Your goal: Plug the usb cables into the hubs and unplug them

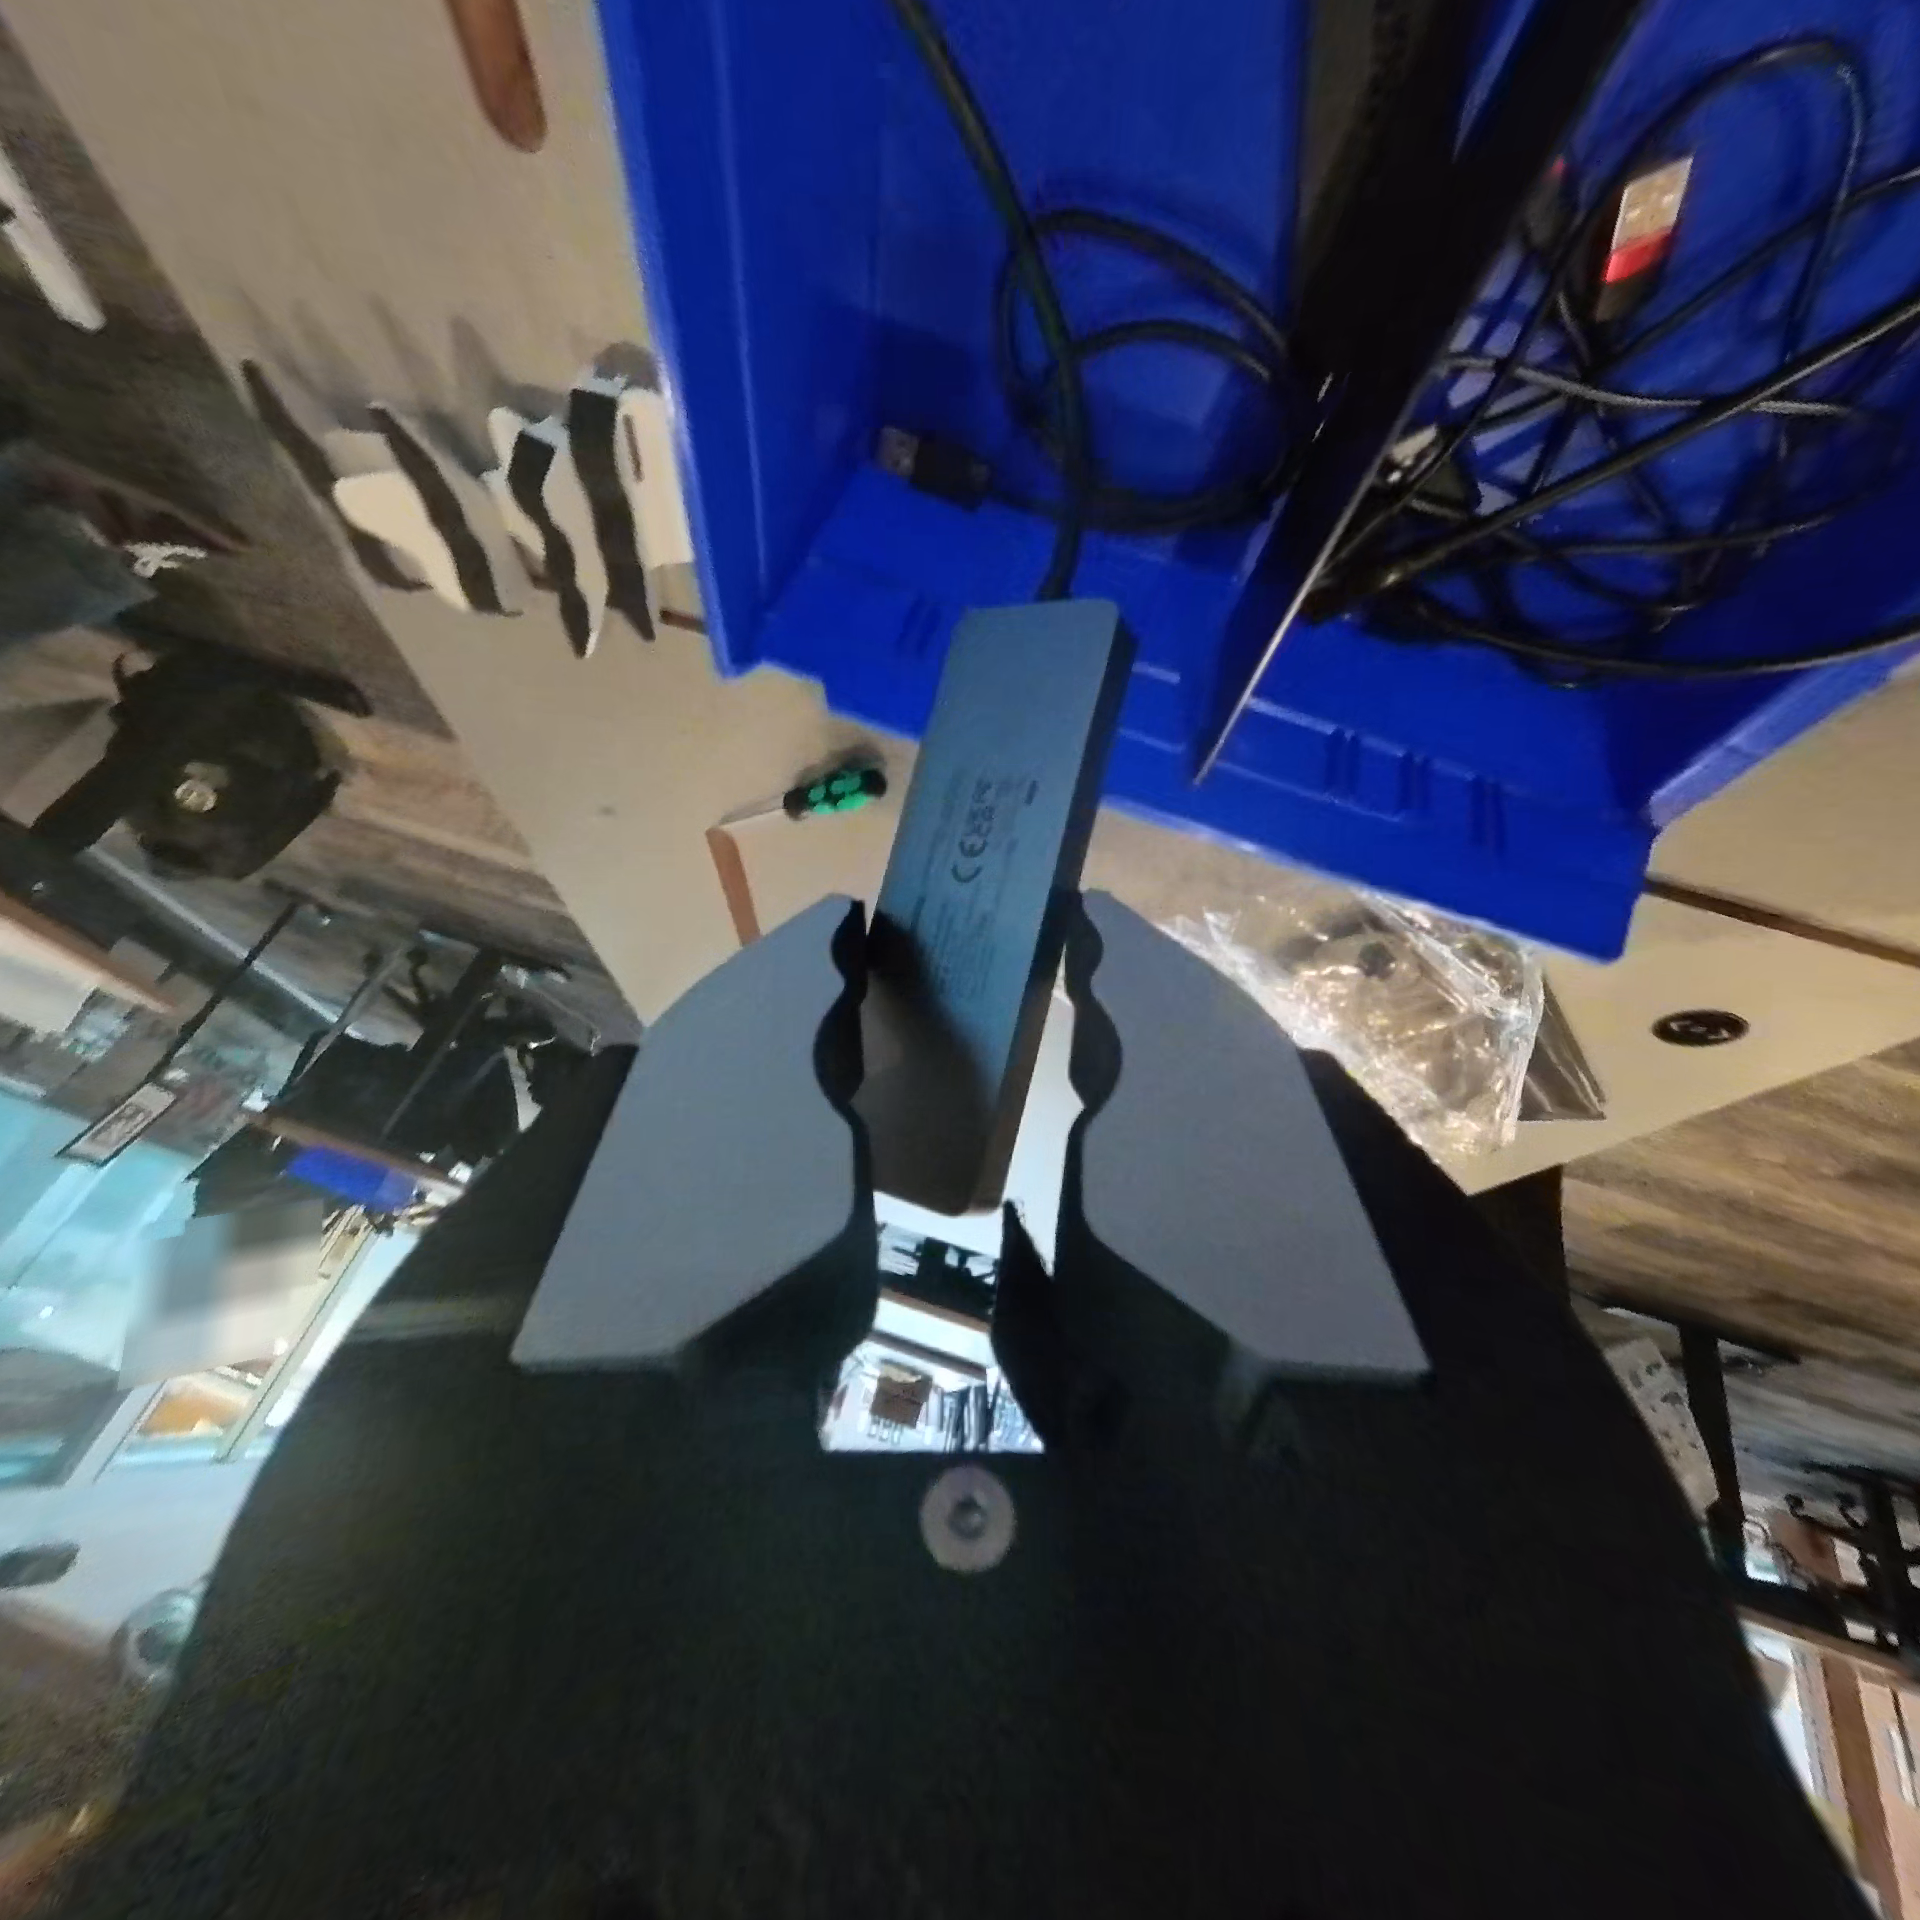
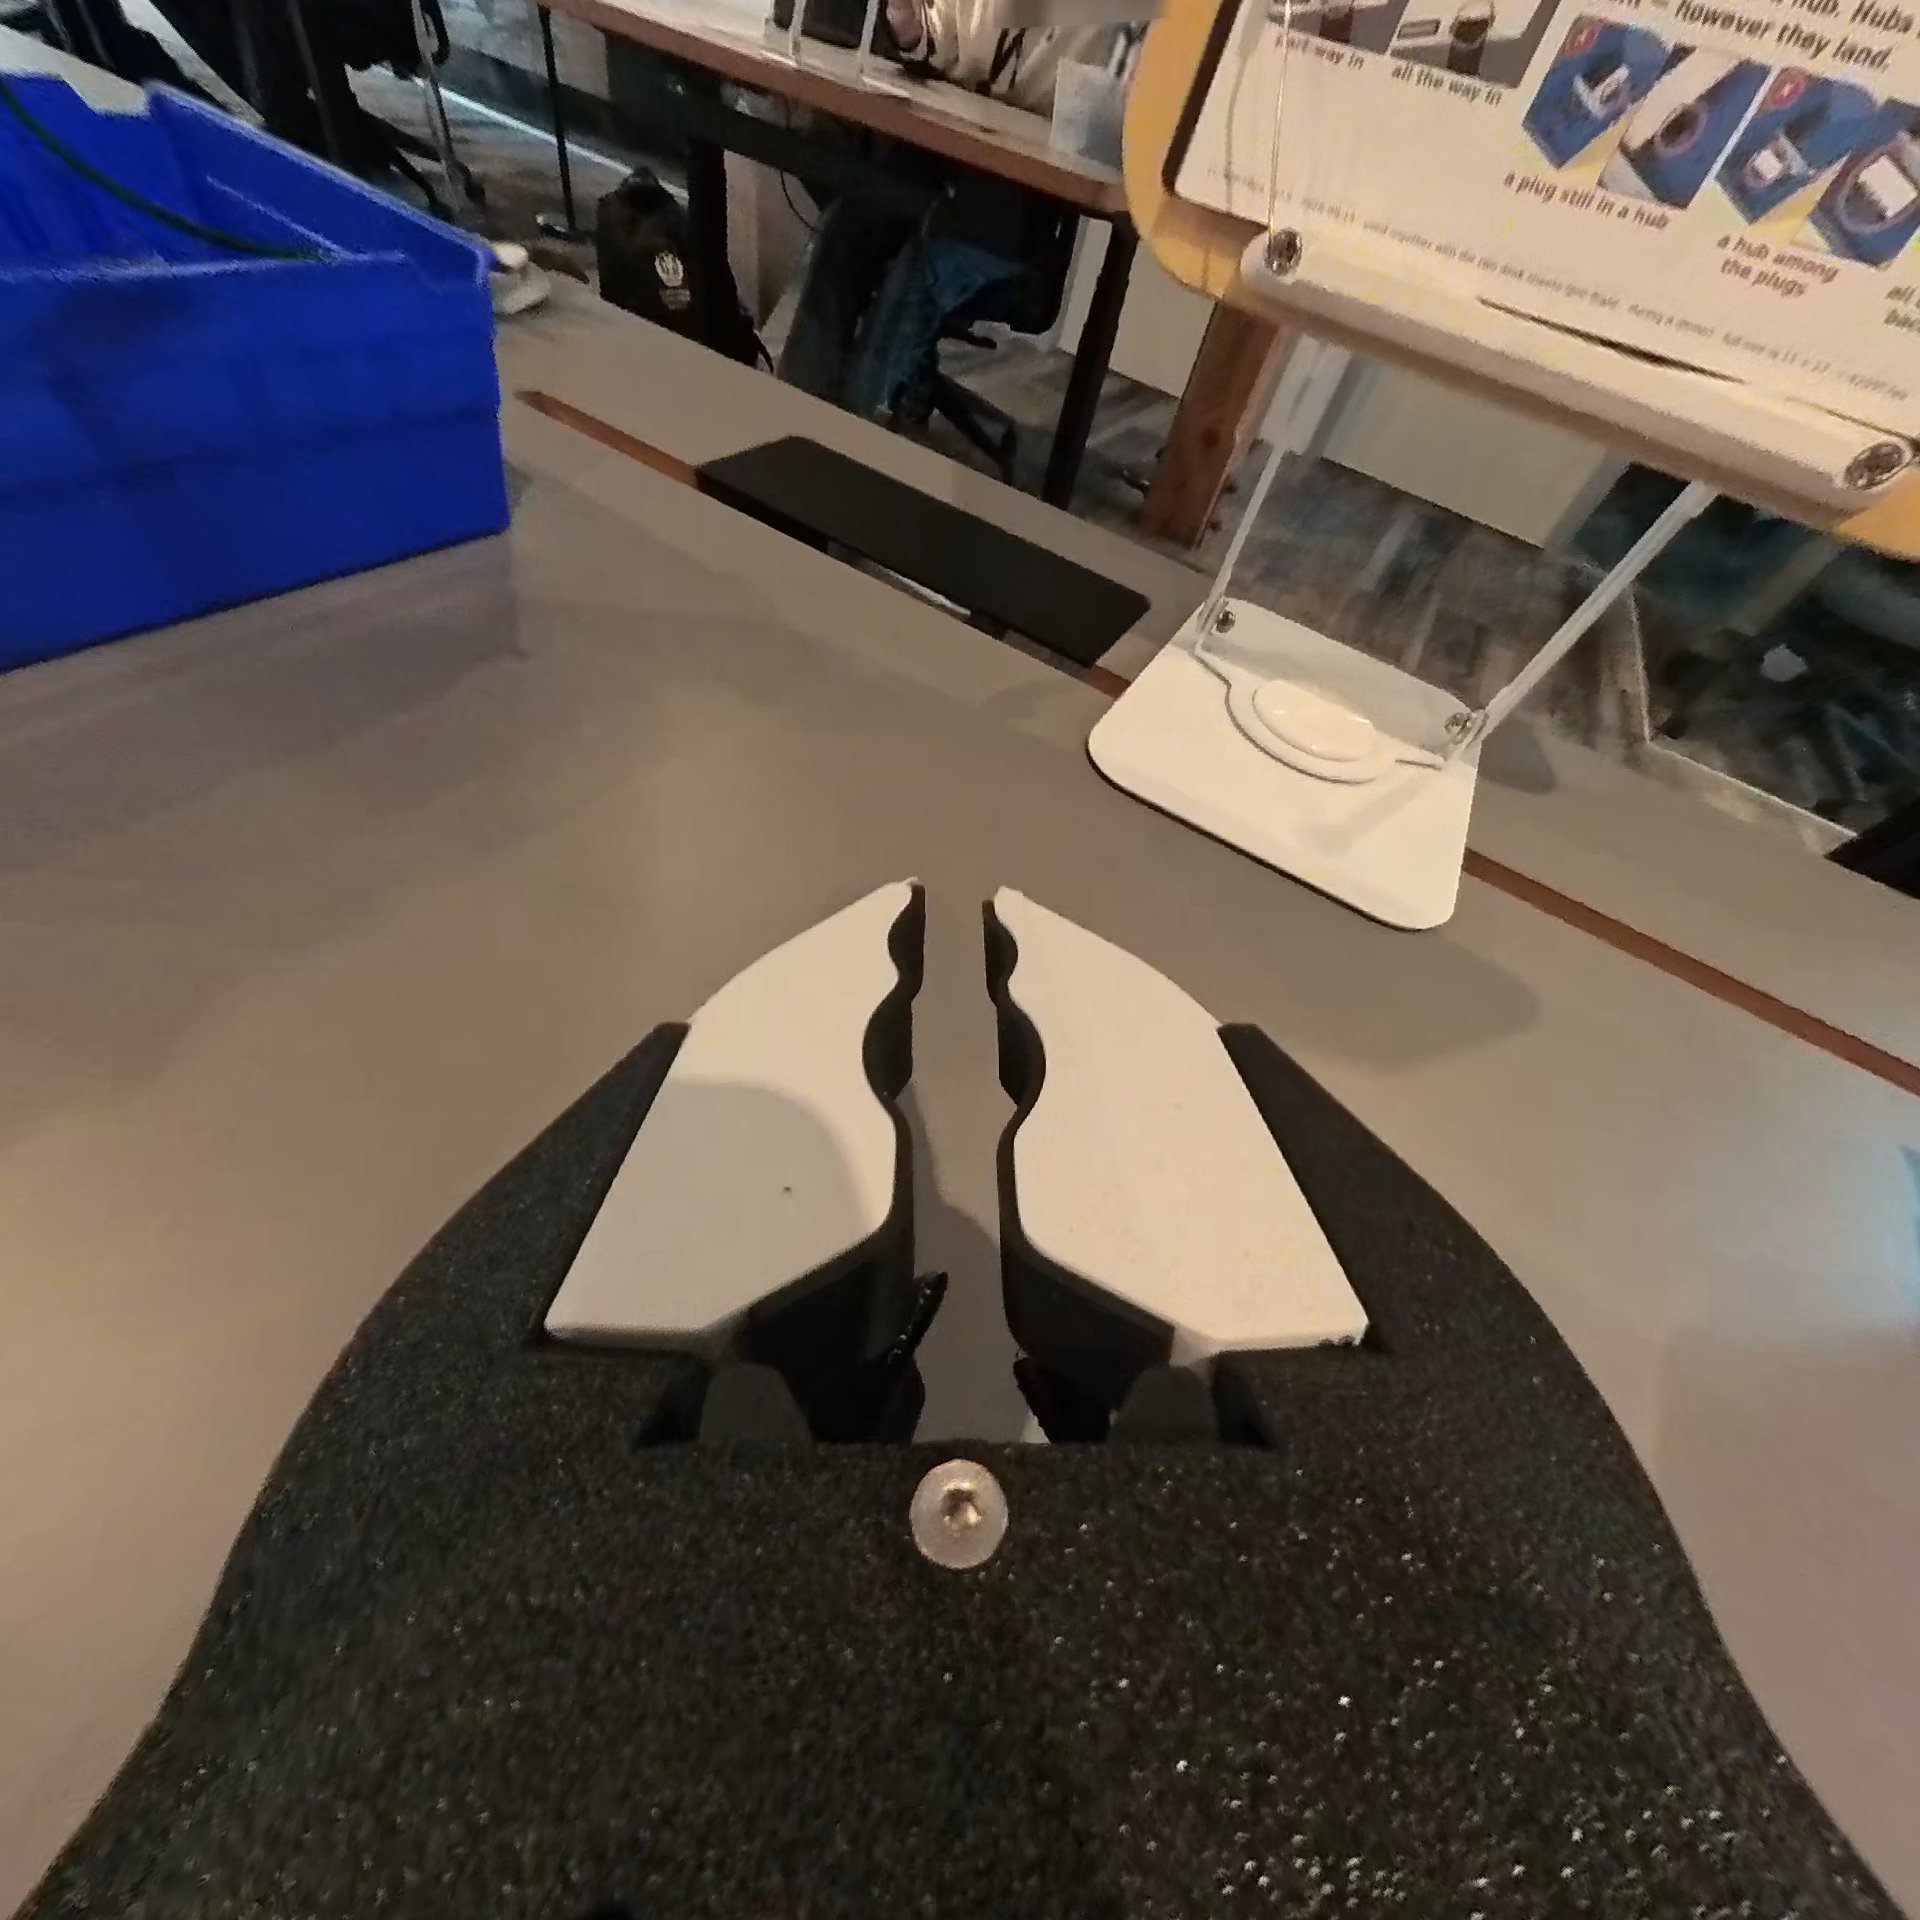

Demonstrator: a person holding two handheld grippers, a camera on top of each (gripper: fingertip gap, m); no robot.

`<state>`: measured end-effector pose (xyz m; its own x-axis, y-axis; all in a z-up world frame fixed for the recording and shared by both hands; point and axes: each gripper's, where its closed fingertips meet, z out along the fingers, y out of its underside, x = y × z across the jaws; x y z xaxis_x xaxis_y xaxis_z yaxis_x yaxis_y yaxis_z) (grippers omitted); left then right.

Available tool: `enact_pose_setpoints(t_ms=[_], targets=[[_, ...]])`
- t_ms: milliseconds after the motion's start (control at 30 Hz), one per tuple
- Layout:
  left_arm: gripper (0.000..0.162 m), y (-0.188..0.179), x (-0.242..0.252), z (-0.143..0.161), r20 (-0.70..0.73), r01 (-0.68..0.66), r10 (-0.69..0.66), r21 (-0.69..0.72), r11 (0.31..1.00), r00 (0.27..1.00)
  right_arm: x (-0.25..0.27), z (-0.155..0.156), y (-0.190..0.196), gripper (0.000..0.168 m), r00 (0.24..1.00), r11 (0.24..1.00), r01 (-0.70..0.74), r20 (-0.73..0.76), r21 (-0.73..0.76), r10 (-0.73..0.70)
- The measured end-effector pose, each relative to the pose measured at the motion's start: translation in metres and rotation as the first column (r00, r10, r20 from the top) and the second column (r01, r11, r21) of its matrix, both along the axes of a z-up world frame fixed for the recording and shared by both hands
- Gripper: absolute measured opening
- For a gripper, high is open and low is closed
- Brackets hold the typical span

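I held a slim dark grey hub clamped between the fingers of my left gripper, its far end pointing toward a blue bin. The hub's own black cord trailed from that far end into the bin's near compartment, where its plug lay loose. A black divider split the bin, and beyond it sat a tangle of black cables, one with a red-tipped plug. No cable appeared to be seated in the hub, though its ports faced away from me. My right gripper hovered over the grey table, its white fingers nearly closed with a narrow gap and nothing between them. I judged the work barely begun: the hub was picked up, but a cable had yet to be fetched, plugged in and pulled out.
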<state>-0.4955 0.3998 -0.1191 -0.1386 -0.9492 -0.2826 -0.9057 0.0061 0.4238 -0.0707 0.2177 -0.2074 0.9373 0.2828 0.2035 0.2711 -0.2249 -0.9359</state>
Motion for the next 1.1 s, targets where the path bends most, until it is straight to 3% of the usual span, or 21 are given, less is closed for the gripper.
enact_pose_setpoints(t_ms=[167,267,367,467,600,767,933,1100], targets=[[0.036,-0.011,-0.003,0.049,-0.025,0.016,-0.012,0.145,0.989,1.000,-0.002,0.013,-0.006,0.010,1.000,0.999,-0.017,-0.008,0.037,0.017],[0.036,-0.023,0.010,0.086,0.043,0.028,-0.041,0.251,0.967,0.998,0.002,0.020,-0.012,0.010,1.000,0.998,-0.017,0.001,0.064,0.017],[0.036,-0.043,0.052,0.110,0.169,0.077,-0.140,0.330,0.941,0.976,0.010,0.030,-0.018,0.010,1.000,0.995,-0.013,0.014,0.103,0.012],[0.036,-0.075,0.114,0.106,0.295,0.154,-0.268,0.357,0.921,0.917,0.019,0.040,-0.022,0.010,0.999,0.988,-0.022,0.030,0.151,0.017],[0.036,-0.136,0.196,0.063,0.379,0.229,-0.376,0.380,0.896,0.846,0.039,0.037,-0.025,0.006,0.999,0.983,-0.002,0.041,0.183,-0.005],[0.036,-0.196,0.280,-0.024,0.503,0.309,-0.419,0.290,0.906,0.756,0.071,0.031,-0.023,0.007,0.995,0.977,0.100,0.001,0.190,-0.102],[0.036,-0.211,0.331,-0.098,0.637,0.330,-0.359,0.170,0.928,0.682,0.094,0.033,-0.024,0.007,0.984,0.963,0.177,-0.020,0.204,-0.177],[0.036,-0.205,0.351,-0.145,0.675,0.306,-0.295,0.106,0.946,0.676,0.101,0.033,-0.024,0.007,0.980,0.957,0.201,-0.041,0.208,-0.197]])
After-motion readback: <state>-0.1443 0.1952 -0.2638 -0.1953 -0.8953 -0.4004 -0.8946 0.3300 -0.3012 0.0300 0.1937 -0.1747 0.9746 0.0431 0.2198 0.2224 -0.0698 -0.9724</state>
